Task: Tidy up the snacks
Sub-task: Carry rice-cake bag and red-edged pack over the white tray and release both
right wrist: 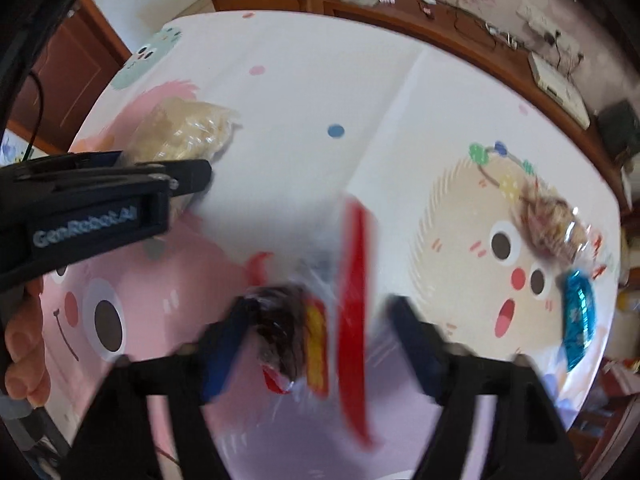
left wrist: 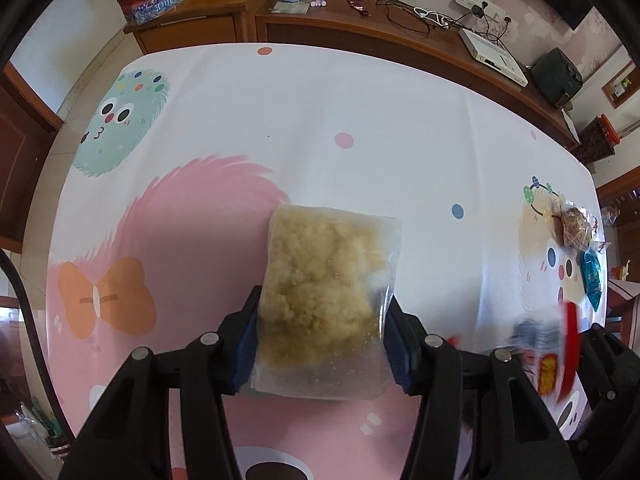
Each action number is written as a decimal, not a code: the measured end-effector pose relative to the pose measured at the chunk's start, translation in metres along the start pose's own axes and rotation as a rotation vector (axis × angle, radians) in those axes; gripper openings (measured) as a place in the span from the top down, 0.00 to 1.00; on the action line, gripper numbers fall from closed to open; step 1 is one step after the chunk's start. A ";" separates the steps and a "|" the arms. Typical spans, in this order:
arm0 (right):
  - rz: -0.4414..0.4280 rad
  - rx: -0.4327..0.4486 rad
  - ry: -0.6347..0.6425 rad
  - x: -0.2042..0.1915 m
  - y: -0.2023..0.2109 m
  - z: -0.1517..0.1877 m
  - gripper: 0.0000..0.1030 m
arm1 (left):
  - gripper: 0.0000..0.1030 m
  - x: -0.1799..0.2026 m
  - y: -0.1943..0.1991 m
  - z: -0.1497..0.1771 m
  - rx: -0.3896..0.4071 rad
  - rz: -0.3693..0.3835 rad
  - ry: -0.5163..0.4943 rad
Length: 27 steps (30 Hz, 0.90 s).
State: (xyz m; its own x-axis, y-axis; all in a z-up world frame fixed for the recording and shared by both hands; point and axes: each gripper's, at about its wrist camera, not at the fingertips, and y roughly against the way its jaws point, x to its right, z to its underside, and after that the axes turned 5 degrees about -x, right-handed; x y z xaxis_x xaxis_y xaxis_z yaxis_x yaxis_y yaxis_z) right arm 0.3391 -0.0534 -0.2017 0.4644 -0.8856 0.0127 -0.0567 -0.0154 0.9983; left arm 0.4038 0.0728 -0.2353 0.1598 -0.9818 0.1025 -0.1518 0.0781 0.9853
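Blue-padded black fingers of the left gripper (left wrist: 320, 344) are pressing in on both side edges of a clear bag of pale crumbly snack (left wrist: 326, 296), holding it between them with its far end sticking out over the pink part of the tablecloth (left wrist: 360, 100). The bag is soft clear plastic, roughly rectangular, its filling lumpy and beige. In the right wrist view the right gripper (right wrist: 320, 340) is standing with its jaws spread wide, and a red-and-clear snack packet (right wrist: 316, 320) is sitting between them, smeared by motion blur; its dark end is lying against the left finger, while a gap is showing before the right finger, so whether it is truly held cannot be told. The packet is glossy film with a long red strip, a yellow patch and a dark, round filling. Farther right on the cloth, over a cream cartoon face, a clear bag of brown snacks (right wrist: 556, 220) is lying, and just nearer than it a shiny blue wrapped piece (right wrist: 578, 316). Beyond the table's far edge a wooden sideboard (left wrist: 360, 28) is running along the wall.
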 end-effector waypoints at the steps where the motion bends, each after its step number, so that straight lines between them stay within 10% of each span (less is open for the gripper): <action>1: 0.007 0.006 0.003 -0.001 0.001 0.000 0.64 | 0.48 0.001 -0.001 0.000 0.001 -0.002 -0.001; 4: 0.019 0.004 0.013 -0.001 0.001 0.004 0.78 | 0.48 0.005 0.002 0.002 0.000 -0.010 0.001; 13: -0.050 0.063 -0.062 0.019 0.036 0.031 0.78 | 0.51 0.000 0.021 0.031 0.012 -0.001 -0.011; 27: -0.140 0.332 -0.248 0.045 0.176 0.162 0.78 | 0.51 0.045 0.191 0.154 0.256 0.085 -0.233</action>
State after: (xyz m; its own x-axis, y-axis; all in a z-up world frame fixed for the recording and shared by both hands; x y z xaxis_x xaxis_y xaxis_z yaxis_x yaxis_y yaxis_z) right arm 0.2070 -0.1706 -0.0343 0.2636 -0.9484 -0.1761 -0.3083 -0.2558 0.9163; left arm 0.2318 0.0165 -0.0639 -0.0859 -0.9891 0.1200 -0.3997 0.1445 0.9052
